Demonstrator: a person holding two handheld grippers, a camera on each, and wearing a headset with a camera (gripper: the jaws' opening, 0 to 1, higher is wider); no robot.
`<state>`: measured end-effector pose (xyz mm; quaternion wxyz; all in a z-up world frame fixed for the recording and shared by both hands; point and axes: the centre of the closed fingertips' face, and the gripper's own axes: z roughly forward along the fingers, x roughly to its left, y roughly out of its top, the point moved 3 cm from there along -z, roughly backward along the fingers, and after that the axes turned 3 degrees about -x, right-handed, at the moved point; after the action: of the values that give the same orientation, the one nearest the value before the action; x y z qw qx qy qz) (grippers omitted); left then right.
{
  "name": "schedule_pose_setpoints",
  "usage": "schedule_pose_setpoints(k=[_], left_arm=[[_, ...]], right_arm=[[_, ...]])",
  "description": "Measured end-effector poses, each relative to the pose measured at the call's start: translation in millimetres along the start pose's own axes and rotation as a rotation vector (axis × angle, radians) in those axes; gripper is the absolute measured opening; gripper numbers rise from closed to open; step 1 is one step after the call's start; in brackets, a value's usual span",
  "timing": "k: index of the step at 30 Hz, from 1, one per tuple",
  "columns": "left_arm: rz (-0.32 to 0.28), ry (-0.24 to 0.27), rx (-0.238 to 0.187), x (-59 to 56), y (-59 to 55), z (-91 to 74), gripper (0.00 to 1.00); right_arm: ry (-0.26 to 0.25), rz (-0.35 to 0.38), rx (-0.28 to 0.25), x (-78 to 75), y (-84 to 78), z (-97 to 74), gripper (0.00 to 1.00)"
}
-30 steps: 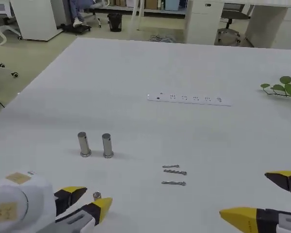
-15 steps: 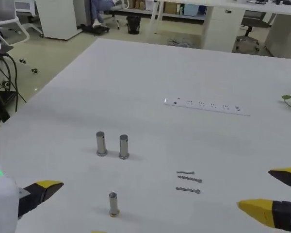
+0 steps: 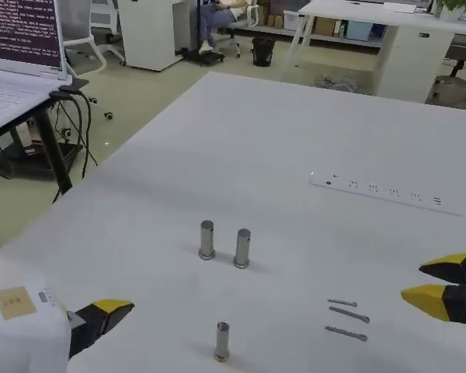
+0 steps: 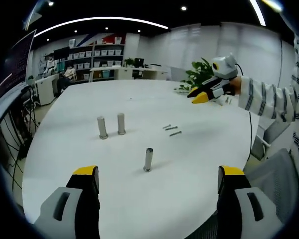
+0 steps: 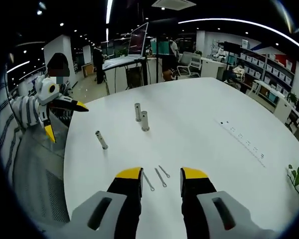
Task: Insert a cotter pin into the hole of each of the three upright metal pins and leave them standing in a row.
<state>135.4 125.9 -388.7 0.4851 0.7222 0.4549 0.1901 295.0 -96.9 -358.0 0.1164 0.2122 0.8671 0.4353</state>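
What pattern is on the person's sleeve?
Light with thin dark stripes. The sleeve shows best in the left gripper view, behind the other gripper.

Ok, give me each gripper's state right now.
Left gripper: open, holding nothing.
Right gripper: open, holding nothing.

A wide white surface (image 3: 217,155) takes up the near ground, with a white power strip (image 3: 384,192) lying on its far right part. To the left, a laptop (image 3: 15,47) with a lit screen sits on a black-legged stand. The floor (image 3: 132,101) is pale and glossy. Far off stand a white cabinet (image 3: 147,31), a black bin (image 3: 262,50) and a white desk (image 3: 388,39). Shelves of boxes (image 4: 97,54) line a far wall, and strip lights (image 5: 109,12) cross the dark ceiling.
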Motion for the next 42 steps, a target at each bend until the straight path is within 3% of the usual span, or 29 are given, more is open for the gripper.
schedule_pose_setpoints(k=[2, 8, 12, 17, 24, 26, 31, 34, 36, 42], left_arm=[[-0.004, -0.002, 0.002, -2.3, -1.2, 0.2, 0.99], [-0.014, -0.010, -0.006, -6.6, -0.5, 0.9, 0.99], [-0.020, -0.010, -0.012, -7.5, 0.7, 0.3, 0.99], [-0.059, 0.009, -0.022, -4.3, 1.6, 0.6, 0.99], [-0.062, 0.019, -0.016, -3.2, 0.0, 1.3, 0.99], [-0.070, 0.025, -0.026, -3.0, 0.8, 1.5, 0.99], [-0.065, 0.027, -0.020, -3.6, -0.7, 4.5, 0.97], [-0.067, 0.028, -0.022, -3.8, -0.4, 6.3, 0.97], [-0.070, 0.027, -0.026, -4.2, 0.6, 7.8, 0.96], [-0.067, 0.023, -0.037, -6.6, 4.8, 10.4, 0.96]], right_arm=[[0.021, -0.029, 0.004, -0.8, 4.8, 7.9, 0.26], [0.078, -0.112, 0.099, -7.0, -4.0, 30.4, 0.22], [0.111, -0.203, 0.240, -12.9, -23.8, 45.5, 0.18], [0.168, -0.239, 0.302, -11.1, -36.4, 65.9, 0.15], [0.212, -0.275, 0.370, -9.5, -47.8, 92.2, 0.09], [0.218, -0.316, 0.422, -11.5, -54.9, 95.9, 0.10], [0.225, -0.307, 0.434, -10.9, -56.9, 105.1, 0.13], [0.230, -0.318, 0.430, -9.1, -54.2, 108.3, 0.10], [0.241, -0.366, 0.473, -7.6, -59.2, 108.4, 0.09], [0.262, -0.380, 0.471, -7.4, -60.6, 110.9, 0.02]])
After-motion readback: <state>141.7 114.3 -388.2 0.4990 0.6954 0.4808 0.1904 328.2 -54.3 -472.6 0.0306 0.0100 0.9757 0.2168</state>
